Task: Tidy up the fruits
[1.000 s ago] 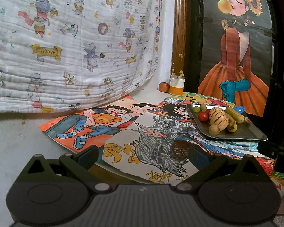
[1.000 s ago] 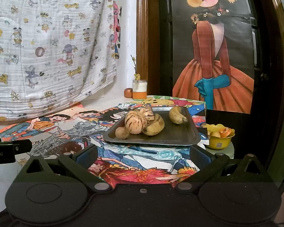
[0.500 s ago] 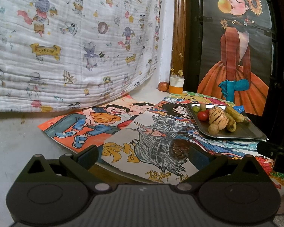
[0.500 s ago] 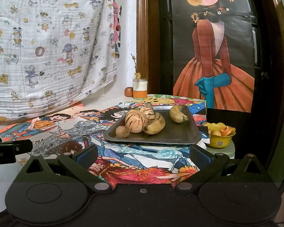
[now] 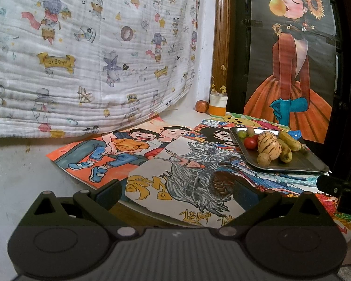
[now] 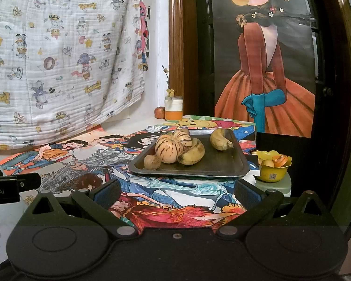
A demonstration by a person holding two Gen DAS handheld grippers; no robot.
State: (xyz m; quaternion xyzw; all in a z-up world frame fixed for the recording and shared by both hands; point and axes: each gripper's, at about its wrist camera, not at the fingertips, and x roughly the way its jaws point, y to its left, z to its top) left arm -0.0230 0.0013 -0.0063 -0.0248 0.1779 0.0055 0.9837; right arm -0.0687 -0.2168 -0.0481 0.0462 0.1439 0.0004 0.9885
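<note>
1. Fruits lie together on a dark metal tray set on the picture-covered table: a striped melon, a second one behind it, a small brown round fruit, two bananas and, seen from the left view, a red tomato and a green grape.
2. A red apple sits apart at the wall, touching or just beside a jar; a yellow bowl of peelings stands off the tray's right corner.
3. Left gripper and right gripper: both spread wide, holding nothing, well short of the tray.
4. Stage: this layout fits either fruit gathered and hands withdrawn, or sorting about to start; the pictures do not settle which.
5. Room: the tray's right half is bare; its raised rim and the crowded left cluster limit side approaches, so from above is freest.
</note>
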